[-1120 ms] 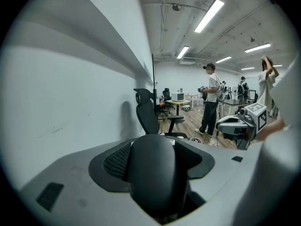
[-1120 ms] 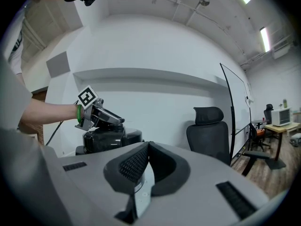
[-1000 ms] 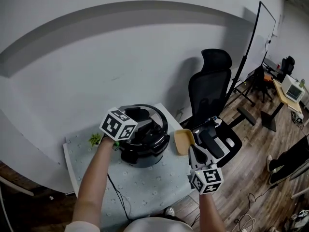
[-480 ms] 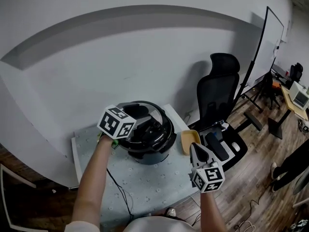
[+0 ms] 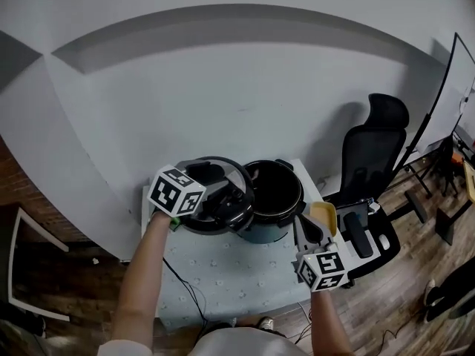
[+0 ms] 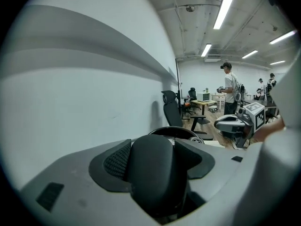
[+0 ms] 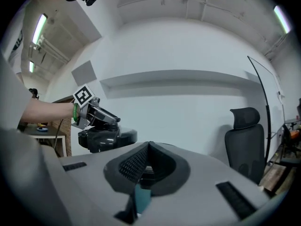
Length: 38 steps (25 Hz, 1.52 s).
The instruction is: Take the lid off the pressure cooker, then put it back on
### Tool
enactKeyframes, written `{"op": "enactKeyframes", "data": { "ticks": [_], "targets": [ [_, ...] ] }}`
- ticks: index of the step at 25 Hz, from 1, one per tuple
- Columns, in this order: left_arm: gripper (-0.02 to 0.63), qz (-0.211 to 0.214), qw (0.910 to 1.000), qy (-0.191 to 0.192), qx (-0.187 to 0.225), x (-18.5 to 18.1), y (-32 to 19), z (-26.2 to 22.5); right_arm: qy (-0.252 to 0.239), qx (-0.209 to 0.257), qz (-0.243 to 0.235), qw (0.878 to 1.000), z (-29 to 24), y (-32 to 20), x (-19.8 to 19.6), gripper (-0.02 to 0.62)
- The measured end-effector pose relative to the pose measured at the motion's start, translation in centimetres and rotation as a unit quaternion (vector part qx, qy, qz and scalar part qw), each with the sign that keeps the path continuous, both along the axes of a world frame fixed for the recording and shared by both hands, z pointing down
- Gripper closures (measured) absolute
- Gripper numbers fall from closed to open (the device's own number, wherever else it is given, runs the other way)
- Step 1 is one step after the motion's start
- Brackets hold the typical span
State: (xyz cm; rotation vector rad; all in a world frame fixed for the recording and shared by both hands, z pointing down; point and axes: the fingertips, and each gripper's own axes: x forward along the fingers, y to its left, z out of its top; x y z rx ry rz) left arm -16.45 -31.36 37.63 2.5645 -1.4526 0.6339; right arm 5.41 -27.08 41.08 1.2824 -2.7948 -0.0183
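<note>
My left gripper (image 5: 225, 193) is shut on the black handle (image 6: 155, 173) of the round black lid (image 5: 236, 175) and holds it up, left of the cooker and overlapping its left rim. The cooker pot (image 5: 276, 188) stands open on the table, its dark inside showing; in the left gripper view its rim (image 6: 176, 132) lies just past the handle. My right gripper (image 5: 298, 225) hovers at the table's right front edge, apart from the pot, jaws together and holding nothing. The right gripper view shows the left gripper (image 7: 96, 114) with the lid (image 7: 106, 139) under it.
The table (image 5: 223, 277) carries a pale patterned mat and a black cable (image 5: 180, 284). A yellow dish-like thing (image 5: 323, 215) lies at its right edge. A black office chair (image 5: 371, 169) stands to the right, a grey wall behind. People stand far across the room (image 6: 230, 91).
The lid has come off the pot and moved left with my left gripper, so the pot's inside now shows. My right gripper stays near the table's right edge.
</note>
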Motion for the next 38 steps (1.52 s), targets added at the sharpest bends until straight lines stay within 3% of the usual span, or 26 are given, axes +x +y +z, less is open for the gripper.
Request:
{"op": "enactKeyframes", "data": {
  "ticks": [7,15,27,38],
  "targets": [
    [0.321,-0.086,0.9961,-0.004,-0.017,-6.6,4.8,3.6,0.008,0.000,-0.067,0.998,0.0,1.1,-6.0,0.595],
    [0.321,-0.136,0.9905,-0.003,-0.020,-10.2,8.0,9.4,0.015,-0.006,-0.109,0.994,0.9,2.6,-10.5,0.595],
    [0.324,-0.135,0.9898,0.033,-0.029,-9.6,8.1,19.1,0.035,-0.026,-0.088,0.995,2.9,2.7,-10.7,0.595],
    [0.324,-0.117,0.9920,0.030,-0.037,-7.9,5.9,23.9,0.050,-0.036,-0.041,0.997,3.7,1.9,-8.1,0.595]
  ]
}}
